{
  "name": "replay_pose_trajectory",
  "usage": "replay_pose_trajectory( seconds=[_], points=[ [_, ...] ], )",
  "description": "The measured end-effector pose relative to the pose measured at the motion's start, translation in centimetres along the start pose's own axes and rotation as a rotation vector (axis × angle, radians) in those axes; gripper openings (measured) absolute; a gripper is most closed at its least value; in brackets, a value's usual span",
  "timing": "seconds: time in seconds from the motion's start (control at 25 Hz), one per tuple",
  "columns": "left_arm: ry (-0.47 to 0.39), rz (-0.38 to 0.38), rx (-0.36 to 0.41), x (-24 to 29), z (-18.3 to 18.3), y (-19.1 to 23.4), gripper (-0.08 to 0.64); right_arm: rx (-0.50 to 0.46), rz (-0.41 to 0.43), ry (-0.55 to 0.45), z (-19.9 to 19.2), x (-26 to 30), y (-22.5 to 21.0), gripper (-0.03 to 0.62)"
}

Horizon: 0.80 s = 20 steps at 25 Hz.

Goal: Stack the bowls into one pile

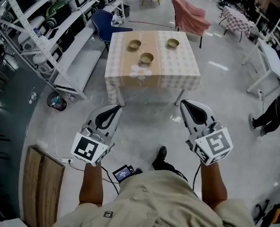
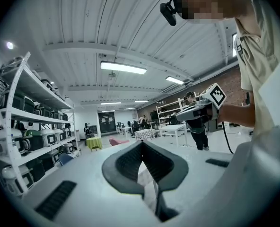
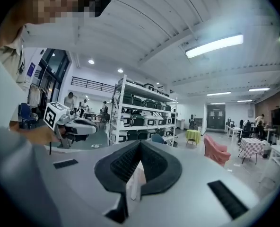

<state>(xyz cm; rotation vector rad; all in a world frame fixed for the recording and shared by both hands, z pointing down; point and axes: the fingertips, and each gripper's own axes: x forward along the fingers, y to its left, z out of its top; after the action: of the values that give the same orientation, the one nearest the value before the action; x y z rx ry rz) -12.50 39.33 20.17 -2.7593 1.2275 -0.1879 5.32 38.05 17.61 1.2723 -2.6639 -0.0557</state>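
Three tan bowls stand apart on a table with a checked cloth (image 1: pixel 178 70) in the head view: one at the back left (image 1: pixel 134 45), one at the back right (image 1: pixel 173 43), one in the middle front (image 1: pixel 146 58). My left gripper (image 1: pixel 112 109) and right gripper (image 1: pixel 187 105) hang over the floor well short of the table, both shut with nothing between the jaws. The left gripper view shows its shut jaws (image 2: pixel 142 148) pointing across the room, and the right gripper view shows the same (image 3: pixel 139 148). No bowl appears in either gripper view.
A white flower mark (image 1: pixel 140 71) lies on the cloth's front. A blue chair (image 1: pixel 107 25) stands left of the table, a pink-draped chair (image 1: pixel 189 15) behind it. Metal shelving (image 1: pixel 50 27) runs along the left. A wooden bench (image 1: pixel 40 186) is at lower left.
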Motion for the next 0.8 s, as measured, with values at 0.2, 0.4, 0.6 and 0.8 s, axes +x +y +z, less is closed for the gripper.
replay_pose_trajectory(
  seconds=[0.2, 0.4, 0.6, 0.8],
  points=[
    [0.016, 0.040, 0.007, 5.4, 0.2, 1.8, 0.006, 0.016, 0.049, -0.004, -1.0, 3.0, -5.1, 0.003],
    [0.068, 0.062, 0.018, 10.8, 0.4, 2.5, 0.006, 0.035, 0.096, -0.013, -1.6, 5.1, -10.6, 0.003],
    [0.086, 0.087, 0.013, 15.4, 1.0, 2.9, 0.006, 0.048, 0.138, -0.032, -2.2, 6.4, -15.2, 0.003],
    [0.109, 0.080, 0.038, 19.6, 1.3, 2.9, 0.006, 0.078, 0.140, -0.050, -3.0, 7.3, -18.9, 0.003]
  ],
)
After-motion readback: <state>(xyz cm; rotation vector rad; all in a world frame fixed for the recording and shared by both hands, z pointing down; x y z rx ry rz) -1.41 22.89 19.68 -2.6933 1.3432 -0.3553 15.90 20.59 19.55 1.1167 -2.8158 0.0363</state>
